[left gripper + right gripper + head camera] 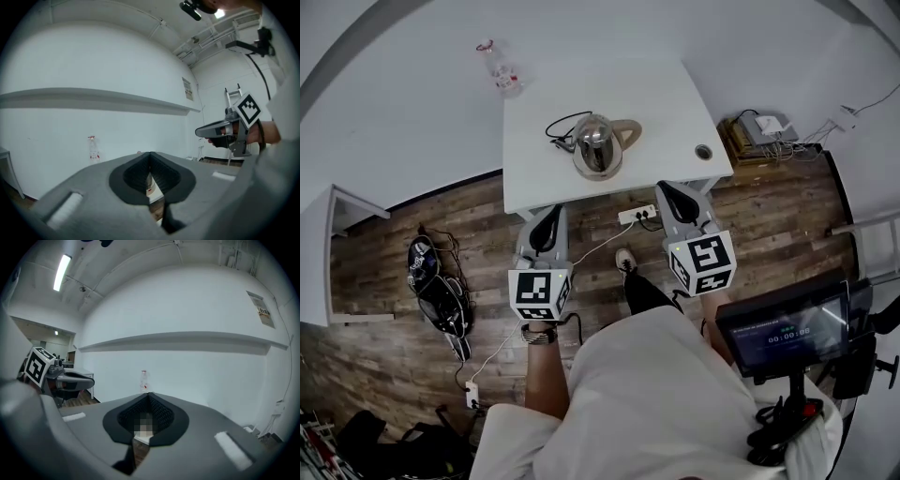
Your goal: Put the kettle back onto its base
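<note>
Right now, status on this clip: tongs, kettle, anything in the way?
Both shut, empty: left tongs, right tongs, at the table near edge. Upright mid-table: kettle, cord at its side; base not visible. Nothing between tongs and kettle.

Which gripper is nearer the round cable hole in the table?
The right gripper, just short of the hole near the table corner; the left gripper is farther, beyond the kettle.

At the lower right of the head view, a dark screen [825,321] showed a timer [788,336] reading 00:00:00, under a line of print too fine to read. The paper notice [187,88] on the white wall [93,61], right of centre in the left gripper view, and the red label [505,79] on the bottle [499,62], upper left of the head view, were illegible.
</note>
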Tool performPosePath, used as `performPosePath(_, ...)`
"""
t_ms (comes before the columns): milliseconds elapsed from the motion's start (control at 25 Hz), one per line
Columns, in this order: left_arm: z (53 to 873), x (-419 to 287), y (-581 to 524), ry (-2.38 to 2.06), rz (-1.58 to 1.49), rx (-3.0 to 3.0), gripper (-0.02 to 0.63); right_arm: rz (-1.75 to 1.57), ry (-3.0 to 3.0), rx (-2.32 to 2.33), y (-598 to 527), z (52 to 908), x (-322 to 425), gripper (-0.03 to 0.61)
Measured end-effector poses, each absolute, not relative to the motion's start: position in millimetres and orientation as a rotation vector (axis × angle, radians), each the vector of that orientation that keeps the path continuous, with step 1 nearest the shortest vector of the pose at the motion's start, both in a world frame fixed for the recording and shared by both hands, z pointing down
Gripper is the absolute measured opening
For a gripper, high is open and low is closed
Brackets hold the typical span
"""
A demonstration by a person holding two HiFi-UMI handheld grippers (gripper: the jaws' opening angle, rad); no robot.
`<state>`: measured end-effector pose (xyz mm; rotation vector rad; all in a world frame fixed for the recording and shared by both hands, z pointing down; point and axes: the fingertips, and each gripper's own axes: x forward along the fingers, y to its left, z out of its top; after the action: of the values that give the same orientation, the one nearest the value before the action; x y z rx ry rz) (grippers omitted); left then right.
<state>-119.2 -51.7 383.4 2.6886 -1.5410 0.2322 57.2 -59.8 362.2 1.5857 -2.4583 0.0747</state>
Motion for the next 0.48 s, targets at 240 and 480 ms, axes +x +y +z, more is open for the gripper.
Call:
performPosePath(240, 349.9, -117.4, -6.4, -1.577, 0.27, 2.811, 0.005, -0.041, -2.484, 1.582, -15.0, 330.0, 44.6, 0.002)
performPosePath(480, 312.5, -113.4, 24.9, -1.601, 0.238, 2.892, 0.005, -0.092, -2.502, 1.609, 18.8, 301.5, 45.9, 0.002)
